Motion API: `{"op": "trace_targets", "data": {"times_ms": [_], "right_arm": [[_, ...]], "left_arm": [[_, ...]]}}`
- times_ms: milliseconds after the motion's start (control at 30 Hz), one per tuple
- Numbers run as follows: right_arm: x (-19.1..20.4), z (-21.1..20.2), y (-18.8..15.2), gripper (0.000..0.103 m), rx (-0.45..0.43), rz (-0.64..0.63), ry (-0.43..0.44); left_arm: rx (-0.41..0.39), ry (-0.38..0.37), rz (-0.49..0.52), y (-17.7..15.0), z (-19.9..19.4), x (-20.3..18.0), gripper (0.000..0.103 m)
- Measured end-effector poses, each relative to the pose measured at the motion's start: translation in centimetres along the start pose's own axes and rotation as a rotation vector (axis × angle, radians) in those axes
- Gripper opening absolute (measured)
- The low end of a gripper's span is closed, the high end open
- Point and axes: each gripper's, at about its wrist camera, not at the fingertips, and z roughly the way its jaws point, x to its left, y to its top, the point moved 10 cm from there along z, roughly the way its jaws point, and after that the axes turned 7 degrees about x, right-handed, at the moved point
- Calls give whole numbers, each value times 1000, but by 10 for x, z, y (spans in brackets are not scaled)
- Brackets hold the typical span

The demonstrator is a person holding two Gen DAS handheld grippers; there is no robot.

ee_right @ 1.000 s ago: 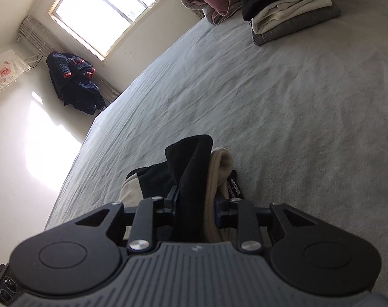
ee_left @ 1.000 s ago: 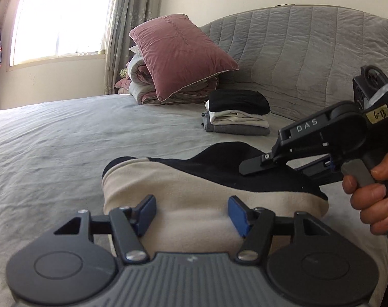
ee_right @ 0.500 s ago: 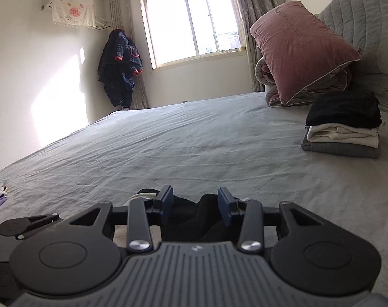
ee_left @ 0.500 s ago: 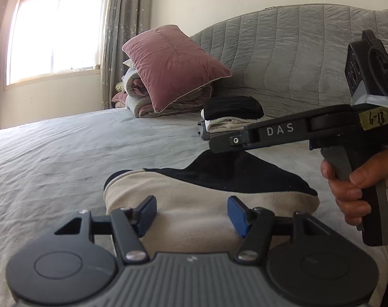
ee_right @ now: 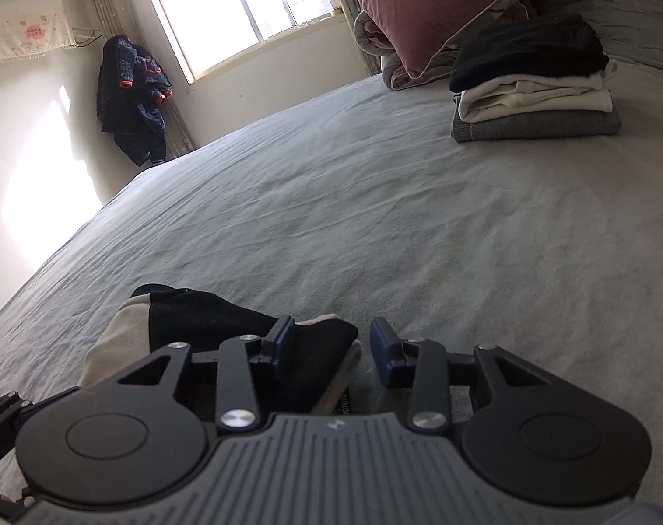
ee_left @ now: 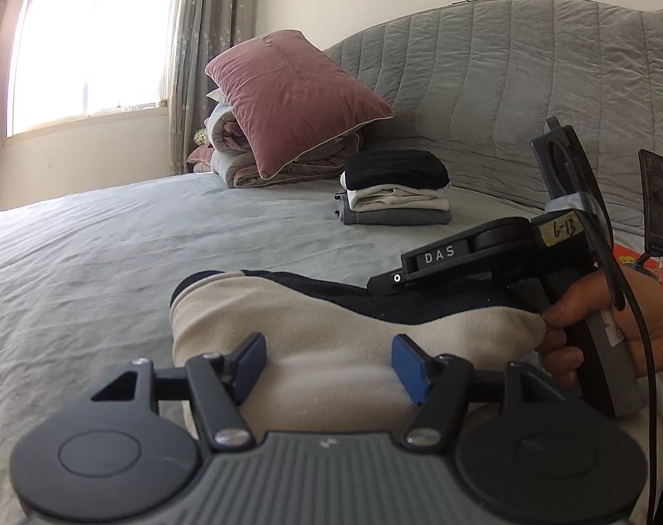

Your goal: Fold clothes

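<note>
A folded cream and black garment (ee_left: 331, 328) lies on the grey bed sheet (ee_left: 112, 253). My left gripper (ee_left: 330, 363) stands open over its near cream edge, blue pads apart and fabric showing between and beside them. My right gripper (ee_right: 332, 345), held by a hand (ee_left: 594, 328), is open at the garment's right end. In the right wrist view the garment's black end (ee_right: 226, 328) reaches in between the pads, but they do not press on it. From the left wrist view the right gripper (ee_left: 381, 280) points across the black part.
A stack of three folded clothes (ee_left: 394, 192) sits further up the bed, in front of a pink pillow (ee_left: 296, 96) on rolled bedding. The padded grey headboard (ee_left: 528, 87) runs behind. A dark jacket (ee_right: 130, 100) hangs by the window. A phone (ee_left: 659, 205) stands at the right.
The right gripper let go of the black and cream fold it was shut on, rolled back level and sank toward the garment's right end. The left gripper has kept its place.
</note>
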Motion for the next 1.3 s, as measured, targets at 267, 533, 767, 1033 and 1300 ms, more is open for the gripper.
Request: {"op": "trace_targets", "data": {"times_ms": [267, 533, 767, 1033, 1300], "right_arm": [[6, -28, 5, 48, -52, -5, 23], [39, -63, 10, 57, -155, -129, 136], [64, -53, -14, 58, -110, -355, 117], [62, -49, -29, 62, -87, -506, 53], [60, -56, -34, 70, -84, -535, 39]], "left_arm": [[-21, -56, -76, 10, -9, 9, 71], [-49, -51, -158, 21, -12, 34, 74], [23, -33, -91, 4, 6, 33, 80], [45, -36, -96, -4, 5, 36, 87], [98, -112, -226, -17, 0, 49, 89]]}}
